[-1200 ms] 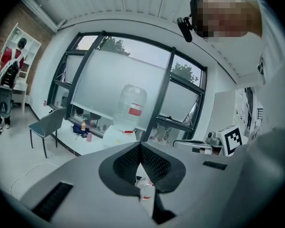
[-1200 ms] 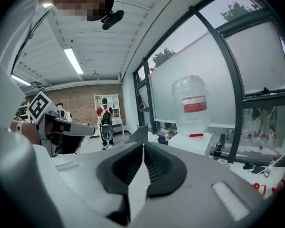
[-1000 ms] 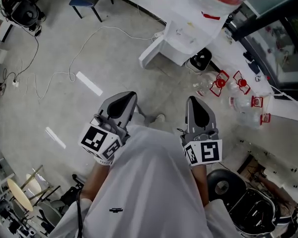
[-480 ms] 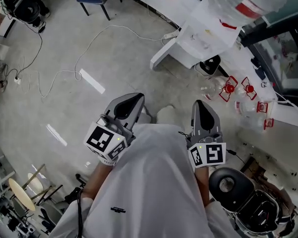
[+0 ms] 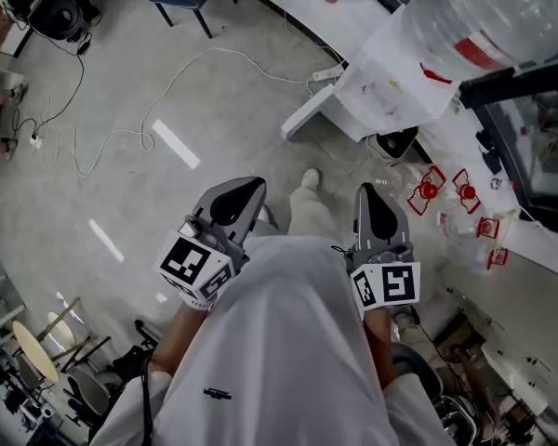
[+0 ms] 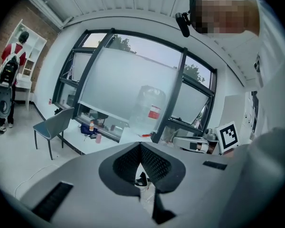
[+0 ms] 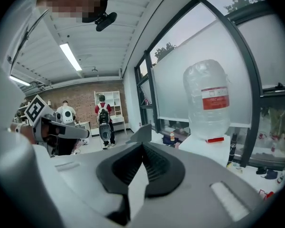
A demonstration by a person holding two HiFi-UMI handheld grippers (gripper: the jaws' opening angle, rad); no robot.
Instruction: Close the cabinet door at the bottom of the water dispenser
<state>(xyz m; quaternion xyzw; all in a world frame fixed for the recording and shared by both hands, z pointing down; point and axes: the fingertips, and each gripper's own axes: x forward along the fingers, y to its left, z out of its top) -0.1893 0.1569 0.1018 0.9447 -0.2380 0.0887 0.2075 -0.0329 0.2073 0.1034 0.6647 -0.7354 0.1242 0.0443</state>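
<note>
With both tools held out before the torso, left gripper [image 5: 253,188] and right gripper [image 5: 365,190] each have their jaws pressed together, nothing between the pads. Just beyond them is the person's shoe [image 5: 309,177] on the floor. Farther ahead and to the right stands the water dispenser [image 5: 391,82], with the bottle [image 5: 488,12] on top. The cabinet door [image 5: 305,111] at its base is swung open, its long edge running out leftward. Judgement: the door's free edge lies ahead of the left gripper and the dispenser body ahead of the right. Both are well apart and lower, so the door needs pushing rightward.
</note>
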